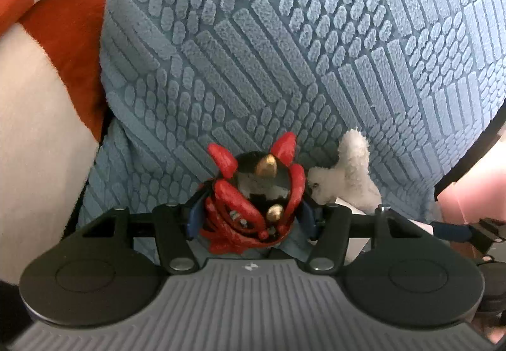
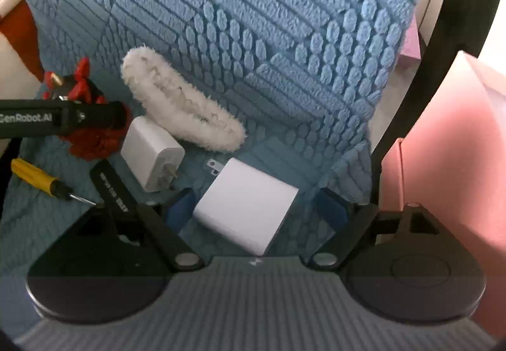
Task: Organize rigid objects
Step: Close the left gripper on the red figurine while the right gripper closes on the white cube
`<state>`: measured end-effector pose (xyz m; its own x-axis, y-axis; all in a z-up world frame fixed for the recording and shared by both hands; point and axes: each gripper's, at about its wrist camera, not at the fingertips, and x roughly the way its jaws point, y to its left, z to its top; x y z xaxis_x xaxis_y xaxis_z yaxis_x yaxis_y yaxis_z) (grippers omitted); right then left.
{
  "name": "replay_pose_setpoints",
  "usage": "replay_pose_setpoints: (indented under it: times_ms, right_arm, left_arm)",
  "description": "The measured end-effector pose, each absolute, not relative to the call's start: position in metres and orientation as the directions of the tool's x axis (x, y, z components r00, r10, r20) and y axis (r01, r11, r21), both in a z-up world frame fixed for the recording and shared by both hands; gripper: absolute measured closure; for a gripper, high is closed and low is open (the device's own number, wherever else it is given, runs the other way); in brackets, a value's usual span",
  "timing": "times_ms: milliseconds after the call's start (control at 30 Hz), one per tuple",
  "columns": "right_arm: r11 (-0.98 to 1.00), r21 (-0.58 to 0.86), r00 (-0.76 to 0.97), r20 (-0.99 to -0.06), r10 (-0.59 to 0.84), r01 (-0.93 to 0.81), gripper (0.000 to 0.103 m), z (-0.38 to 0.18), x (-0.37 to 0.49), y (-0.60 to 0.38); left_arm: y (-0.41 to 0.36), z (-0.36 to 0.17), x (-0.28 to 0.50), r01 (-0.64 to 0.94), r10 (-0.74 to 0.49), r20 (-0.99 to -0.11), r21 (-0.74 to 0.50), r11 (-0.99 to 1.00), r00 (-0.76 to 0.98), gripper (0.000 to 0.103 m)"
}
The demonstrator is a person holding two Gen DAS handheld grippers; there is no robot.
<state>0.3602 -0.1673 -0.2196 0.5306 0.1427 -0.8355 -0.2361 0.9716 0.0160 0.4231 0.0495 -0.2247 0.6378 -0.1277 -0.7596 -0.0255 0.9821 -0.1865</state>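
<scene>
While the red and black figurine (image 1: 253,202) sits clamped between the blue pads of the left gripper (image 1: 251,221), its horns and gold studs point up toward the camera, so the hold looks taken low on the body, probably to spare the thin spikes. It rests on or just above the blue textured mat (image 1: 284,50); I cannot tell which. Just beside it, touching its right side in the left wrist view, lies a white fluffy hair clip (image 2: 183,104).

Near that clip, the smaller white charger (image 2: 151,155) lies with its prongs toward the camera, and the larger white charger (image 2: 246,205) lies flat between the fingers of the right gripper (image 2: 256,208). Those jaws stand wide, apart from the block on both sides, so nothing is held there yet; the straddling pose suggests a grasp across its flat faces is being lined up.

Farther left, a yellow-handled screwdriver (image 2: 38,177) and a black bar with white lettering (image 2: 114,186) lie on the mat. A pink box (image 2: 449,142) stands at the right edge, a likely place for sorted items.
</scene>
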Motion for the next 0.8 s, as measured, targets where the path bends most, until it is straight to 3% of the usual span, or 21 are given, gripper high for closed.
replay_pose_setpoints:
  times_ms: [433, 800]
  right_arm:
    - [0.976, -0.008, 0.541, -0.833, 0.115, -0.219, 0.047, -0.228, 0.369, -0.167]
    - [0.981, 0.003, 0.574, -0.811, 0.115, -0.192, 0.050, -0.210, 0.331, -0.167]
  left_arm:
    - [0.047, -0.221, 0.406, -0.028, -0.117, -0.749, -0.179, 0.983, 0.652, 0.040]
    - [0.047, -0.200, 0.369, -0.018, -0.151, -0.705, -0.227, 0.974, 0.693, 0.040]
